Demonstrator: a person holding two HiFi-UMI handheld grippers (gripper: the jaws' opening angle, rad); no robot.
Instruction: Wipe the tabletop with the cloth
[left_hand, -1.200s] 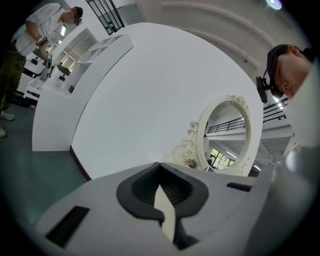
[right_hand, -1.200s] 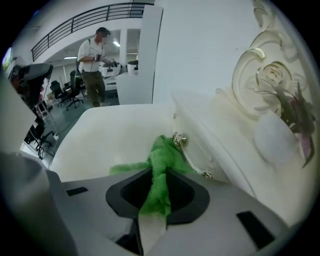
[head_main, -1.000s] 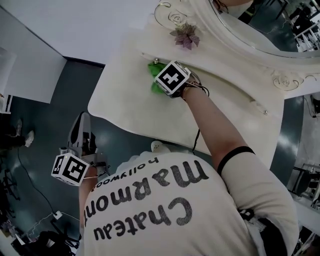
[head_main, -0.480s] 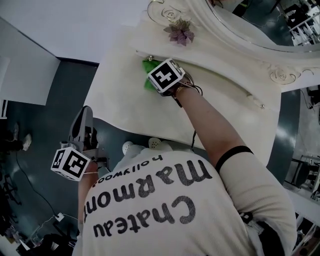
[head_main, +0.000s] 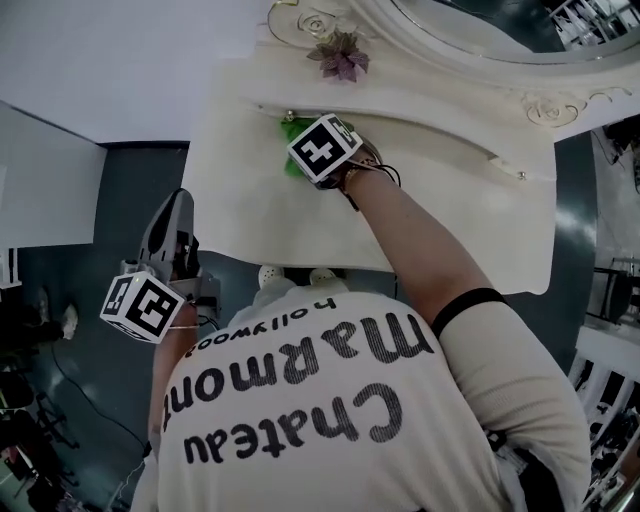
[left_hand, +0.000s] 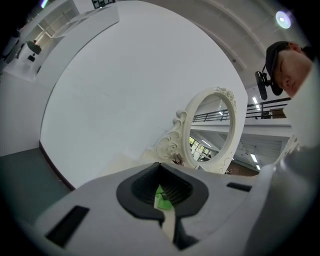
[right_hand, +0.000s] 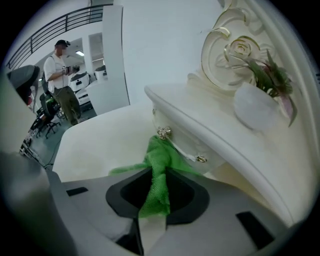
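The green cloth (head_main: 291, 165) lies bunched on the cream tabletop (head_main: 250, 220), against the front of a raised drawer shelf. My right gripper (head_main: 305, 150) is shut on it, under its marker cube. In the right gripper view the cloth (right_hand: 159, 167) runs up from between the jaws of the right gripper (right_hand: 152, 200) to a small metal knob (right_hand: 164, 132). My left gripper (head_main: 175, 205) hangs off the table's left edge over dark floor, holding nothing. In the left gripper view, the left gripper (left_hand: 162, 200) has its jaws together, and a sliver of the cloth (left_hand: 161, 199) shows beyond them.
An ornate oval mirror (head_main: 470, 40) stands at the back of the table, with a small vase of purple flowers (head_main: 340, 55) on the shelf. A second knob (head_main: 520, 175) sits farther right. White shoes (head_main: 290, 275) show at the table's near edge. A person (right_hand: 62, 80) stands far off.
The head view has swung, so the table sits lower-left in frame. My right gripper keeps hold of the cloth by the drawer front with little shift. The left gripper stays low beside the table.
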